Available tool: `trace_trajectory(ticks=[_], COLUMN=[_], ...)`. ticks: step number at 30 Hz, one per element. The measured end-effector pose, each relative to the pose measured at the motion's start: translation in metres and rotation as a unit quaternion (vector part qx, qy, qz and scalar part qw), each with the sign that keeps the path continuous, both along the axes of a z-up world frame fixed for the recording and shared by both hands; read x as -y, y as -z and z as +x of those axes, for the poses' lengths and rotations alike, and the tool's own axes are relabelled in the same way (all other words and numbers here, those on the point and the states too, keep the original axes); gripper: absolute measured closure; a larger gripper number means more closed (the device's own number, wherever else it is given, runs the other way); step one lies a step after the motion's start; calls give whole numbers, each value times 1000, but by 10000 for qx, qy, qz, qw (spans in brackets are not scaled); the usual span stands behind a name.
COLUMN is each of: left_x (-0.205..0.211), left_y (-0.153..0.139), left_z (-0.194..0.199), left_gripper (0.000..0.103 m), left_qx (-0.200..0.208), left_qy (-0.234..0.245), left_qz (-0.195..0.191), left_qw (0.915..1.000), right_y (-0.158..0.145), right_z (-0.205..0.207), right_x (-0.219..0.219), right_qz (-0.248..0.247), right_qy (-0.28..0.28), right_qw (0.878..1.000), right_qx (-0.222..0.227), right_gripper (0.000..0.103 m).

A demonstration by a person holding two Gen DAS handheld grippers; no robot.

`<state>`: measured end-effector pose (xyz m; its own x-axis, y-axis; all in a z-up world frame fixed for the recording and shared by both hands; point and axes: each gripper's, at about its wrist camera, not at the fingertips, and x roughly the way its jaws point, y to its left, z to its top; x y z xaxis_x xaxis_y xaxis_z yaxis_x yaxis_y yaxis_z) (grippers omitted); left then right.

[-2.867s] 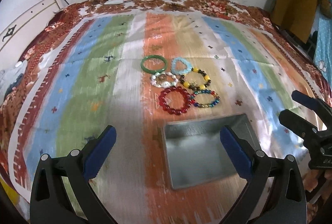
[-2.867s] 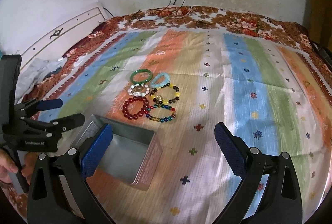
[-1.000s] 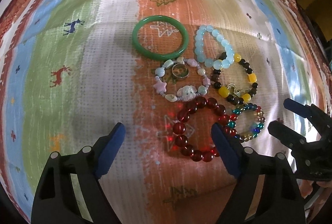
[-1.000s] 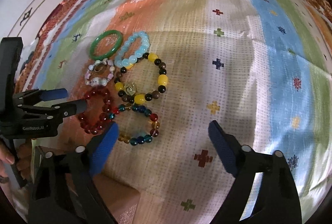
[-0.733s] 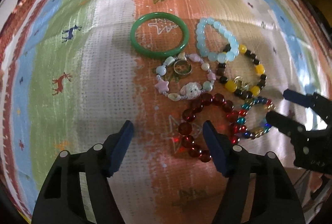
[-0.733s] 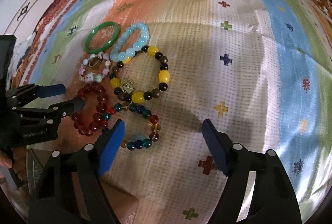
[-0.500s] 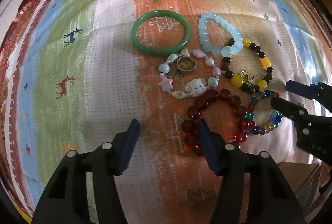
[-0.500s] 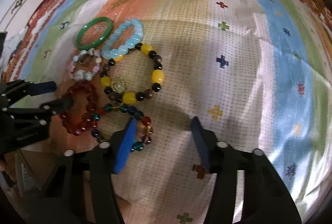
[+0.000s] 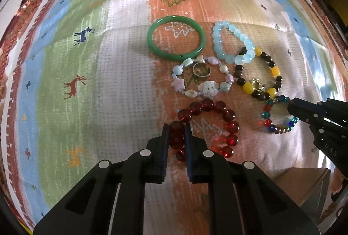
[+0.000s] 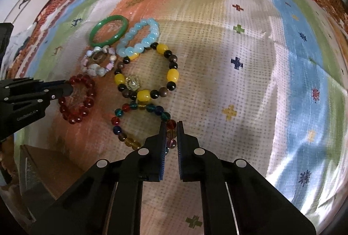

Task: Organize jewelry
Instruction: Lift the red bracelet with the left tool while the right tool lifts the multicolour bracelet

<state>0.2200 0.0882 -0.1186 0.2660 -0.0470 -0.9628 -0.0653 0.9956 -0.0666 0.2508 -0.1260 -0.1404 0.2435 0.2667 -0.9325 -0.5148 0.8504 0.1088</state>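
Several bracelets lie close together on a striped cloth. My left gripper (image 9: 176,129) is shut on the near left beads of the red bead bracelet (image 9: 226,114), which still lies on the cloth. My right gripper (image 10: 169,126) is shut on the right side of the multicolour bead bracelet (image 10: 130,107), also lying flat. In the left wrist view the multicolour bracelet (image 9: 266,116) shows at the right with the right gripper's tips on it. The red bracelet (image 10: 83,107) shows at the left of the right wrist view.
A green bangle (image 9: 176,38), a light blue bead bracelet (image 9: 232,43), a pastel charm bracelet (image 9: 203,80) with a ring inside, and a yellow-and-black bead bracelet (image 9: 260,76) lie behind. A grey metal box (image 10: 41,169) stands near, at the lower left of the right wrist view.
Both grippers came down onto the bracelets and closed: the left onto the red bracelet, the right onto the multicolour one. Half a second ago both were still open.
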Motion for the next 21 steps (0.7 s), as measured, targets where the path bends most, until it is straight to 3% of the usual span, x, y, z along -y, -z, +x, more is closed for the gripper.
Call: trace_trajectory(ticks=[7,21], left_x=[-1,24], left_y=[-18,-61], left_z=[-11,-23], left_gripper=[90,90], left_qx=[342,1044], left_qy=[-102,-335], left_qz=[20,40], left_qw=[9994,9940], right_y=[-33,-63], right_z=[-16,-34], right_x=[-3,-5], right_qz=[261,710], right_qy=[-205,-338], right_qw=[9987,9929], right_qx=[399,892], right_gripper=[93,93])
